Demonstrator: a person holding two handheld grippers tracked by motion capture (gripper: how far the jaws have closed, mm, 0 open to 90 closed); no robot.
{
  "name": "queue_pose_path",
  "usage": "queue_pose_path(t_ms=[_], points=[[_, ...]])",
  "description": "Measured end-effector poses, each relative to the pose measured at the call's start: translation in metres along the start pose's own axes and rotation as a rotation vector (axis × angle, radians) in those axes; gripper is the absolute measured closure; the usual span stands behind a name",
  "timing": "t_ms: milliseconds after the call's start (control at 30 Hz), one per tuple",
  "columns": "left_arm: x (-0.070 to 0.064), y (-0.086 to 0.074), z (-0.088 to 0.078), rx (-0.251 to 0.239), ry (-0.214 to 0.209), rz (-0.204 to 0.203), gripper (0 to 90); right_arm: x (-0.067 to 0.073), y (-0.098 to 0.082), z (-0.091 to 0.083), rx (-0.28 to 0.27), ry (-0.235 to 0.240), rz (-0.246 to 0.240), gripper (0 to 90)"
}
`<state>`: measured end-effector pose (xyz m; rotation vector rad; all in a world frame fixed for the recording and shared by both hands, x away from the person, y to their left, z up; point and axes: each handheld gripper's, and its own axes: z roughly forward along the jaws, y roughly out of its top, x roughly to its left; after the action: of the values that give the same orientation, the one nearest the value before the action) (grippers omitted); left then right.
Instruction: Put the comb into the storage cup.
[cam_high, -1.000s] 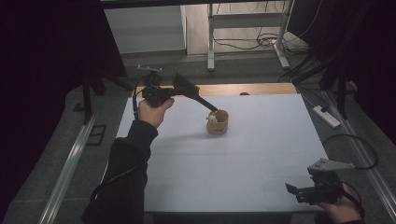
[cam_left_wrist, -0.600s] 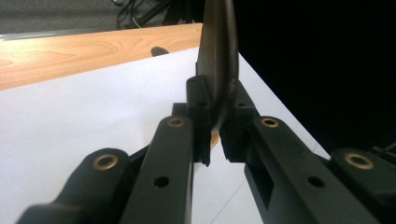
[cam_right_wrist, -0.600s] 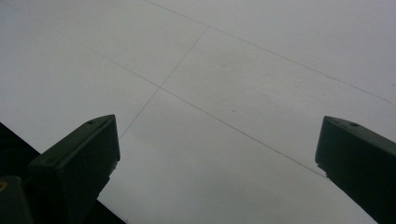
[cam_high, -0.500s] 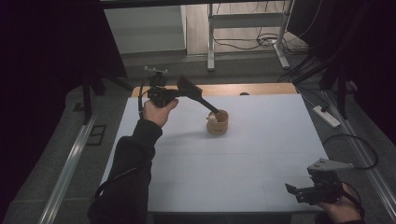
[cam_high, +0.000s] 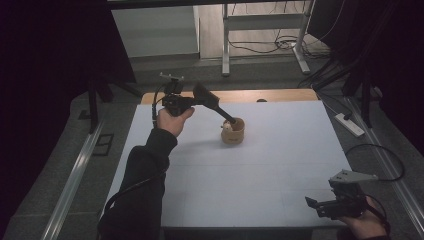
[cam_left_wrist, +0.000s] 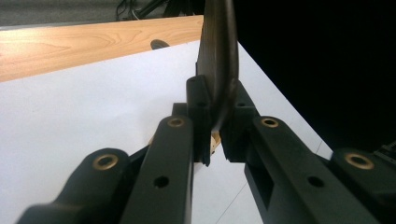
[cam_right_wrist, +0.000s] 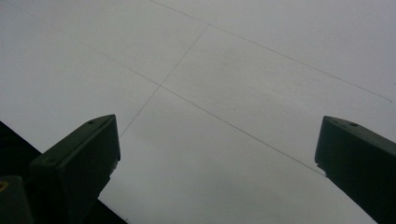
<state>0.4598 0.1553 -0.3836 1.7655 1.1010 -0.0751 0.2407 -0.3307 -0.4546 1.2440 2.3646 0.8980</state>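
A small wooden cup (cam_high: 233, 131) stands on the white table (cam_high: 250, 190), toward the back middle, with something pale inside it. My left gripper (cam_high: 200, 97) is up and to the left of the cup, shut on a black utensil (cam_high: 216, 106) that slants down into the cup's mouth. In the left gripper view the jaws (cam_left_wrist: 215, 126) clamp the utensil's thin black curved part (cam_left_wrist: 217, 56), and a bit of the tan cup (cam_left_wrist: 213, 140) shows below them. My right gripper (cam_high: 312, 204) hovers at the front right corner, open, with bare white table (cam_right_wrist: 233, 70) between its jaws (cam_right_wrist: 217, 154).
A wooden strip (cam_high: 250, 95) runs along the table's far edge, with a small dark round thing (cam_high: 260, 100) on it. A power strip (cam_high: 350, 125) and cables lie on the floor at the right. A metal frame (cam_high: 226, 45) stands beyond the table.
My left hand has shifted slightly left and the utensil's slant has changed a little; its tip stays at the cup. The right gripper has not moved.
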Motion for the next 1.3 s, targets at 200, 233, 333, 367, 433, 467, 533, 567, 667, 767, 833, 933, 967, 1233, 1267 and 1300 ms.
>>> queue_pose_path(t_ms=[200,233,333,367,433,467,533,567,667,767,833,933,967,1233,1267,1300], points=[[0.001,-0.001,0.005,0.009,0.001,0.0,82.5,0.0,0.0,0.0,0.001,0.0,0.0,0.5],[0.001,-0.001,0.006,0.007,0.002,-0.003,82.5,0.0,0.0,0.0,0.001,0.001,0.0,0.5],[0.001,-0.002,0.009,0.015,0.003,0.002,82.5,0.0,0.0,0.0,0.001,0.001,-0.001,0.6],[0.001,-0.002,0.01,0.018,0.004,0.002,82.5,0.0,0.0,0.0,0.001,0.002,-0.001,0.6],[0.001,-0.002,0.011,0.021,0.005,0.003,82.5,0.0,0.0,0.0,0.001,0.002,-0.001,0.6],[0.001,-0.003,0.012,0.021,0.007,0.004,82.5,0.0,0.0,0.0,0.001,0.002,-0.002,0.6],[0.002,-0.003,0.014,0.025,0.006,0.004,82.5,0.0,0.0,0.0,0.001,0.002,-0.002,0.7],[0.002,-0.003,0.015,0.028,0.006,0.004,82.5,0.0,0.0,0.0,0.001,0.003,-0.002,0.7],[0.002,-0.003,0.018,0.034,0.01,0.005,82.5,0.0,0.0,0.0,0.002,0.004,-0.003,0.7],[0.003,-0.004,0.021,0.039,0.01,0.006,82.5,0.0,0.0,0.0,0.001,0.004,-0.003,0.7],[0.003,-0.005,0.022,0.041,0.009,0.004,82.5,0.0,0.0,0.0,0.002,0.004,-0.003,0.7],[0.004,-0.005,0.024,0.043,0.01,0.002,82.5,0.0,0.0,0.0,0.002,0.005,-0.003,0.8],[0.004,-0.005,0.025,0.046,0.011,0.003,82.5,0.0,0.0,0.0,0.002,0.005,-0.003,0.8],[0.006,-0.008,0.03,0.053,0.008,-0.002,82.4,0.0,0.0,0.0,0.003,0.005,-0.004,0.8],[0.006,-0.009,0.031,0.052,0.008,-0.006,82.5,0.0,0.0,0.0,0.003,0.005,-0.004,0.8],[0.006,-0.009,0.031,0.054,0.008,-0.003,82.5,0.0,0.0,0.0,0.003,0.006,-0.004,0.7]])
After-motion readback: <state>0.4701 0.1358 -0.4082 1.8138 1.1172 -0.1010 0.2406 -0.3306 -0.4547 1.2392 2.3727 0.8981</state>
